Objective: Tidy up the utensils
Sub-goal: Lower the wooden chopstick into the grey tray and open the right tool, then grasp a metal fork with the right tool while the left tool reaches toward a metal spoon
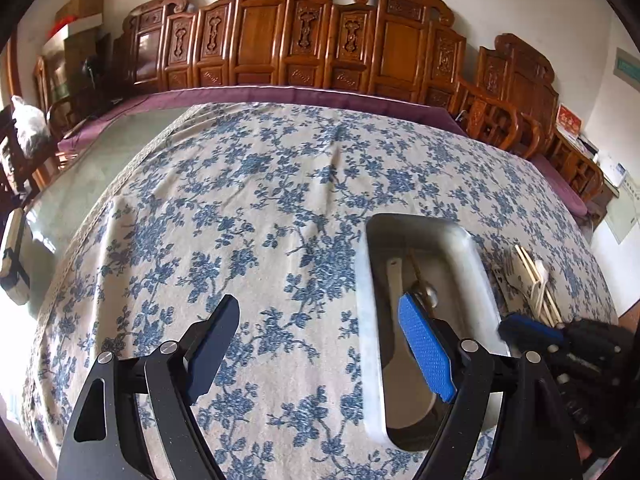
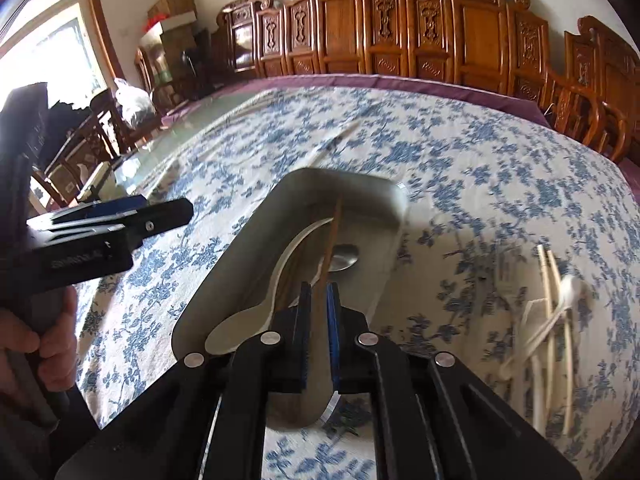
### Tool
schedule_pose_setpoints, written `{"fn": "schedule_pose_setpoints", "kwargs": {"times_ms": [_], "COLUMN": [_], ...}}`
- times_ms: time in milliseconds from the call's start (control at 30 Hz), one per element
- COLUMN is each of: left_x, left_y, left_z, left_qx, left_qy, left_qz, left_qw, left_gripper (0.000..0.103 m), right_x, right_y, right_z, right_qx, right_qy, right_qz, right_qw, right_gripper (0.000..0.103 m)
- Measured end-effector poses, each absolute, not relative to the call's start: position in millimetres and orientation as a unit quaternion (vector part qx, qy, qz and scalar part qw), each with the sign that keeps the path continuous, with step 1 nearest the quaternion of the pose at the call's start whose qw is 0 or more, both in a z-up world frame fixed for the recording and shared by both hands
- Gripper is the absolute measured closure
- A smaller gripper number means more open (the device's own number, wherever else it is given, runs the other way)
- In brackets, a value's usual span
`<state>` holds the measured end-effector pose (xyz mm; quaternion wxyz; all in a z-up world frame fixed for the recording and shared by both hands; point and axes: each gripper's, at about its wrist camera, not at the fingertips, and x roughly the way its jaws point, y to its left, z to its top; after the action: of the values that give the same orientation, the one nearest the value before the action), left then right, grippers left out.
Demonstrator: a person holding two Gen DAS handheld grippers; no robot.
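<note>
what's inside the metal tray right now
Inside the metal tray lie a white spoon and a metal spoon. The right gripper holds a brown chopstick over them. The gripper hides the tray's near end.

I count one shallow rectangular metal tray [image 2: 384, 196] on my bench. In it lie one white plastic spoon [image 2: 256, 316], one shiny metal spoon [image 2: 346, 258] and one thin brown wooden chopstick [image 2: 332, 240]. Beside the tray sits one loose heap of pale utensils [image 2: 554, 320]; I make out two pale chopsticks [image 2: 546, 268] and at least one white spoon [image 2: 572, 286] there, the rest too blurred to count. I hold two tools, one per hand: left tool [image 1: 320, 348], right tool [image 2: 319, 332].
</note>
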<state>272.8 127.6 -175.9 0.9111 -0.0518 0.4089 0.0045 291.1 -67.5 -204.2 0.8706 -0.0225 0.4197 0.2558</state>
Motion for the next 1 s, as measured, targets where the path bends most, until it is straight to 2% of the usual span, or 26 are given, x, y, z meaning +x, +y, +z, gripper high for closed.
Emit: {"fn": "schedule_pose_setpoints", "kwargs": {"times_ms": [333,367,400,433,467,667,1000], "left_x": [257.1,254.9,253.6,252.2,250.7,246.0,237.7], "left_y": [77.7,70.5,66.4,60.9,55.4,29.4,3.9], "left_z": [-164.2,-162.4,-161.5,-160.8,-160.4,-162.1,-168.0], "left_qx": [-0.023,-0.019,-0.018,-0.016,-0.015,-0.011,0.001], "left_qy": [0.394,0.391,0.389,0.388,0.387,0.388,0.391], "left_qz": [-0.039,-0.044,-0.046,-0.049,-0.053,-0.072,-0.094], "left_qw": [0.918,0.919,0.920,0.920,0.920,0.919,0.916], "left_gripper": [0.025,0.025,0.025,0.025,0.025,0.025,0.025], "right_x": [287.7,289.6,291.4,293.6,294.2,303.7,308.7], "right_y": [-177.0,-185.4,-195.0,-204.4,-210.4,-237.9,-208.7], "right_z": [-172.5,-173.1,-174.1,-175.9,-178.8,-204.3,-257.1], "right_qx": [-0.050,-0.049,-0.048,-0.047,-0.047,-0.027,-0.031], "right_qy": [0.381,0.381,0.380,0.379,0.379,0.393,0.454], "right_qz": [0.200,0.195,0.190,0.184,0.180,0.171,0.221], "right_qw": [0.901,0.903,0.904,0.906,0.907,0.903,0.862], "right_gripper": [0.093,0.092,0.086,0.081,0.081,0.081,0.081]}}
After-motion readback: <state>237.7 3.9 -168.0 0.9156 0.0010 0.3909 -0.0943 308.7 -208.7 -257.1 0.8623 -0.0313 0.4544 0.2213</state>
